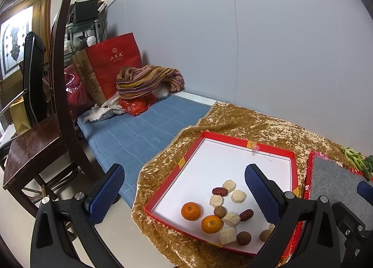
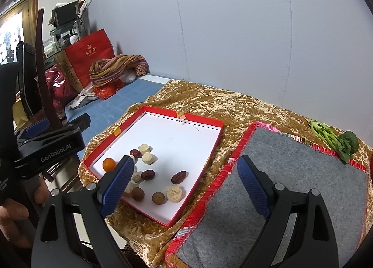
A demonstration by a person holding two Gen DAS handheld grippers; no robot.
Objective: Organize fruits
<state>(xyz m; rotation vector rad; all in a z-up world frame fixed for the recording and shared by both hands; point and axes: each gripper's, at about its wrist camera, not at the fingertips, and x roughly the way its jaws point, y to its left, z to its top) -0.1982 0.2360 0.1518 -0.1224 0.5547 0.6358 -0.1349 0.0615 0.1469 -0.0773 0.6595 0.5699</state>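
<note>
The right tool's (image 2: 186, 184) blue finger (image 2: 117, 185) hides some fruit in the red tray (image 2: 186, 117).

Grey wall (image 1: 256, 46), dark wooden chair (image 1: 35, 146)

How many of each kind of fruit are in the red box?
Oranges: 2
Red dates: 3
Brown round fruits: 3
Banana pieces: 6
Total: 14
</note>
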